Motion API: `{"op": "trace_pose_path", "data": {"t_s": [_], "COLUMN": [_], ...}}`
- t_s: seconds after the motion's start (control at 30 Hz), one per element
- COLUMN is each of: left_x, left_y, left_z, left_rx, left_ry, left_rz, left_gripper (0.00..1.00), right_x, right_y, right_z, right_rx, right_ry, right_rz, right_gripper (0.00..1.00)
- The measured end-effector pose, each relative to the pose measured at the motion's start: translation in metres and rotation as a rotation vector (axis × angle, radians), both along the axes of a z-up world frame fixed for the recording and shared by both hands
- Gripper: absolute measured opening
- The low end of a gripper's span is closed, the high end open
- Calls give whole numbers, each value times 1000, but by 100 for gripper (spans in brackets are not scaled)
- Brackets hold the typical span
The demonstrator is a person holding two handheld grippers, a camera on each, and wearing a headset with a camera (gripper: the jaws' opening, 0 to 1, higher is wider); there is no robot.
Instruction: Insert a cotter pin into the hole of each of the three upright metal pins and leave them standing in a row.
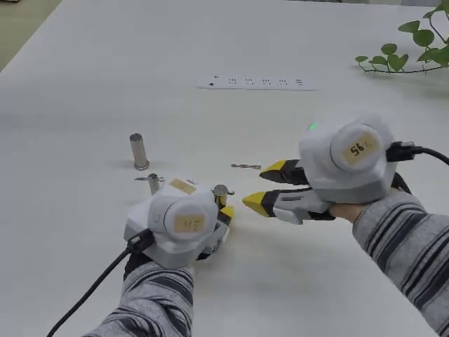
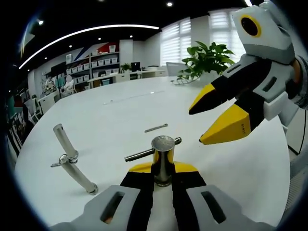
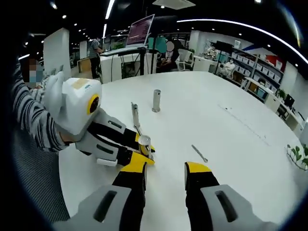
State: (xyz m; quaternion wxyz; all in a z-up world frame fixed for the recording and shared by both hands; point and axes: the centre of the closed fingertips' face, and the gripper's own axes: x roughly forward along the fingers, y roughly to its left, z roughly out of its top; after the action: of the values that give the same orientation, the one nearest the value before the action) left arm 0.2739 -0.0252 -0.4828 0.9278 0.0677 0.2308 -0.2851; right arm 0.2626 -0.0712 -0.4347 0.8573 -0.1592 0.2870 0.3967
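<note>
Toward the bench's near edge, the left gripper (image 2: 162, 171) clamps a metal pin (image 2: 162, 147) whose cotter pin (image 2: 139, 154) the wide-jawed, empty right gripper (image 1: 261, 185) may dislodge.

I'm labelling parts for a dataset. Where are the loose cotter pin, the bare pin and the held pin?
loose cotter pin (image 1: 245, 166): head view, middle of its shaft.
bare pin (image 1: 138, 151): head view, middle of its upright body.
held pin (image 2: 162, 166): left gripper view, body below its cap.
</note>
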Motion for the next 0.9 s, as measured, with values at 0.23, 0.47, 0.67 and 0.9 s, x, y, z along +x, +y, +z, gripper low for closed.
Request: {"op": "trace_pose_path", "data": {"t_s": [0.23, 0.47, 0.67, 0.9], "left_x": [9, 16, 23, 24], "left_y": [7, 8, 10, 10], "left_z": [0, 2, 0, 0], "left_rx": [8, 7, -5, -10], "left_ry": [-1, -6, 1, 0], "left_rz": [3, 14, 36, 52], "left_gripper": [10, 10, 10, 10], "right_x": [-9, -15, -16, -15], "right_y": [-17, -15, -13, -12], "right_z": [-2, -5, -6, -4], "right_rx": [78, 103, 114, 141], "right_ry": [43, 60, 68, 65], "right_rz": [-117, -144, -152, -170], "right_gripper": [29, 32, 34, 37]}}
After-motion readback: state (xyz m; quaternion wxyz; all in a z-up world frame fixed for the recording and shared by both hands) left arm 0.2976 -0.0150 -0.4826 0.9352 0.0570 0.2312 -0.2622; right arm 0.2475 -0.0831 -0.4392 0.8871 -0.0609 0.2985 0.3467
